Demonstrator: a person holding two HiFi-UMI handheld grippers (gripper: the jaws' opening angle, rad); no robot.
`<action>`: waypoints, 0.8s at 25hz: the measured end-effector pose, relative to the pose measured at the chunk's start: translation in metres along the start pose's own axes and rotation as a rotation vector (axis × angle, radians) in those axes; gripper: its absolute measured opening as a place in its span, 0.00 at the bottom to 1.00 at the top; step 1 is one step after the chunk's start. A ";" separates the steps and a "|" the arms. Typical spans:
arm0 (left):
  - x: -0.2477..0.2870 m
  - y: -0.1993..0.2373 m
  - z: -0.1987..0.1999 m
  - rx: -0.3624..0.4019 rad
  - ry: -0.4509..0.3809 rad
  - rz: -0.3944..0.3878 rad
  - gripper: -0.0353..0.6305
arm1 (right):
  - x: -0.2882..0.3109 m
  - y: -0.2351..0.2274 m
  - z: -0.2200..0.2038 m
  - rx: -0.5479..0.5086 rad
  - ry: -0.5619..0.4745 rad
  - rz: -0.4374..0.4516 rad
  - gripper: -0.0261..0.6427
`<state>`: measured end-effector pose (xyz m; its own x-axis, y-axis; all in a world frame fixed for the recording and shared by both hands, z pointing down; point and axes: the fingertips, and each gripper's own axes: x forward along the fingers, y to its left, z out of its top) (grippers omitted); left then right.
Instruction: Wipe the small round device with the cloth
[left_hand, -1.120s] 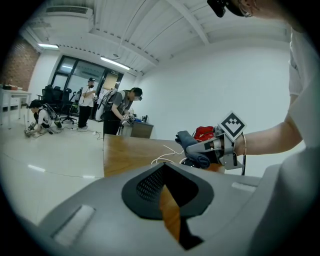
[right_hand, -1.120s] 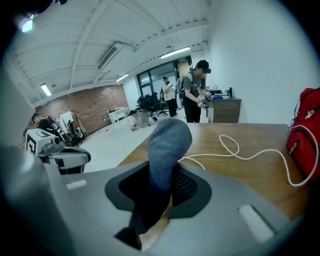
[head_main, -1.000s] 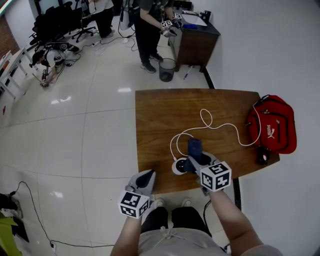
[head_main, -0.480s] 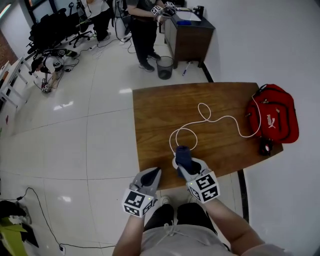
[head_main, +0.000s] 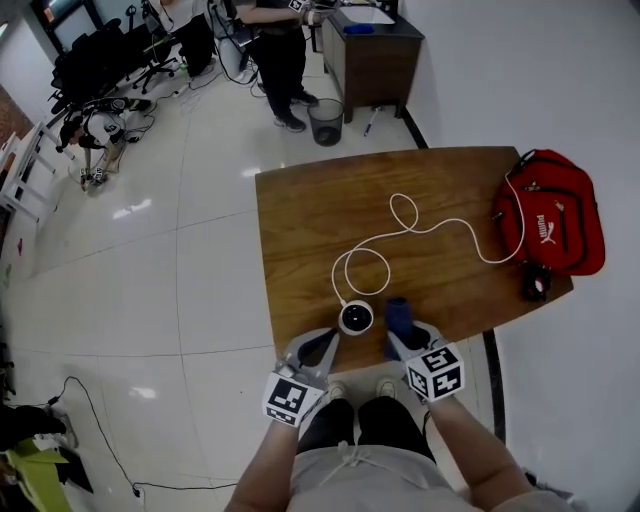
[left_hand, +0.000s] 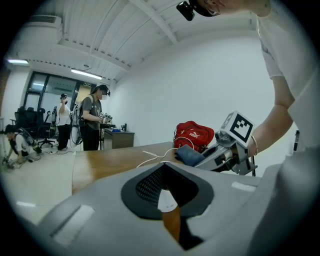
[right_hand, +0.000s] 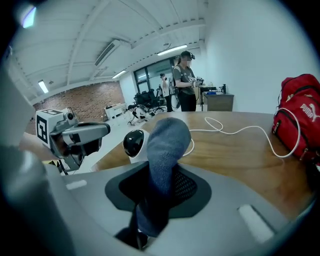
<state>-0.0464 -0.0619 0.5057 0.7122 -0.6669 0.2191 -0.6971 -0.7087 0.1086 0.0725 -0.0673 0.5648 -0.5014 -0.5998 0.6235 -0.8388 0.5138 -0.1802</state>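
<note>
The small round device (head_main: 356, 317), white with a glossy black face, stands near the wooden table's (head_main: 300, 230) front edge, its white cable (head_main: 400, 225) looping away behind it. My right gripper (head_main: 405, 335) is shut on a blue cloth (head_main: 398, 314) just right of the device; the cloth (right_hand: 167, 145) rises from the jaws beside the device (right_hand: 135, 144). My left gripper (head_main: 325, 342) sits at the table edge, close to the device's front left, shut with nothing in it. The left gripper view shows the right gripper (left_hand: 220, 152) and the cloth (left_hand: 189, 154).
A red bag (head_main: 560, 225) lies at the table's right end with a small dark object (head_main: 536, 285) beside it. Beyond the table are a bin (head_main: 326, 122), a dark cabinet (head_main: 372, 45), a standing person (head_main: 270, 50) and office chairs (head_main: 100, 60).
The right gripper carried the cloth off the device to its right, uncovering the black face. The left gripper came forward to the table edge beside the device.
</note>
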 end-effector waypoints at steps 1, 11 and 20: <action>0.004 -0.001 -0.001 -0.003 -0.012 -0.004 0.08 | 0.002 -0.002 0.002 0.001 -0.003 0.011 0.20; 0.066 -0.004 -0.057 0.006 0.068 -0.002 0.74 | 0.030 -0.030 0.017 -0.050 0.001 0.095 0.20; 0.097 0.006 -0.061 -0.020 0.105 0.077 0.73 | 0.036 -0.046 0.026 -0.038 -0.055 0.173 0.20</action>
<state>0.0134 -0.1172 0.5864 0.6449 -0.6904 0.3279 -0.7514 -0.6512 0.1065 0.0875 -0.1288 0.5757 -0.6491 -0.5327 0.5430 -0.7311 0.6342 -0.2518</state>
